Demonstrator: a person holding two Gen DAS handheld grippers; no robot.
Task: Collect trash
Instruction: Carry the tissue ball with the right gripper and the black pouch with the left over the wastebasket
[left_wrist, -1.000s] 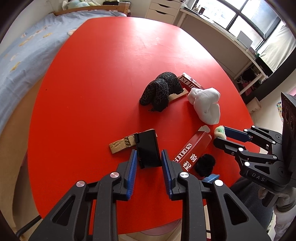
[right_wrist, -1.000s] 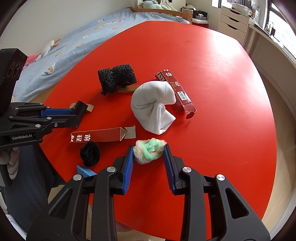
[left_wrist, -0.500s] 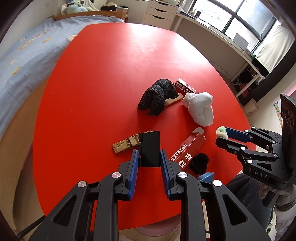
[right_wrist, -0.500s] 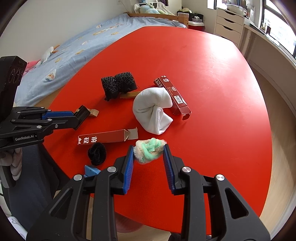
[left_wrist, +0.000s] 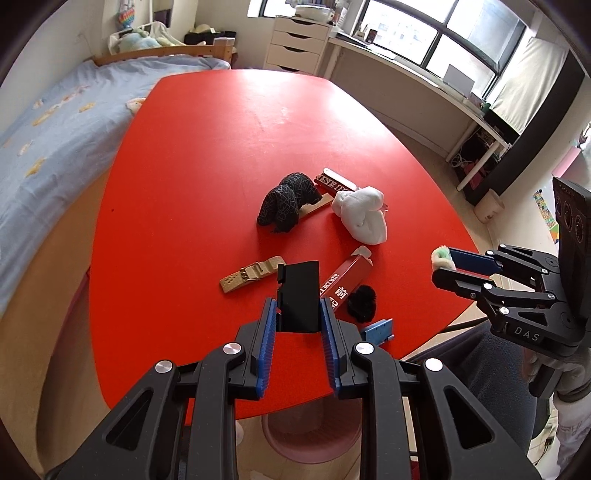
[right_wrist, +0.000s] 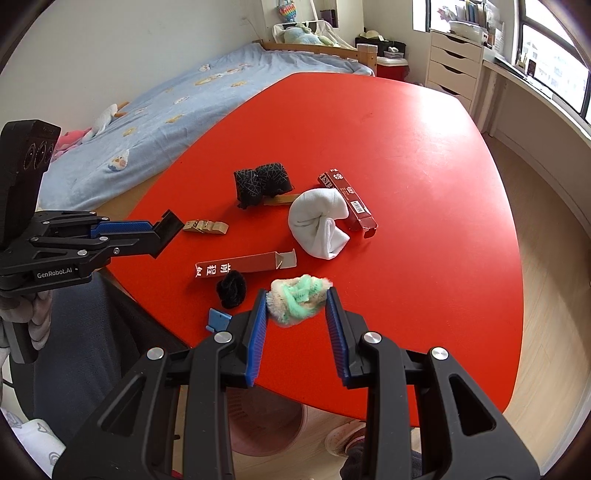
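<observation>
My left gripper is shut on a flat black box and holds it above the near edge of the red table. My right gripper is shut on a fuzzy green and cream scrunchie, also lifted off the table. The scrunchie also shows in the left wrist view. On the table lie a long red carton, a second red carton, a tan folded wrapper, a black scrunchie and a small blue piece.
A rolled white sock and a black patterned sock lie mid-table. A pink bin stands on the floor under the near table edge. A bed is at left, drawers and a desk at the back.
Both grippers have risen and pulled back from the table with their items; the black box has left the tan wrapper, which stays on the table.
</observation>
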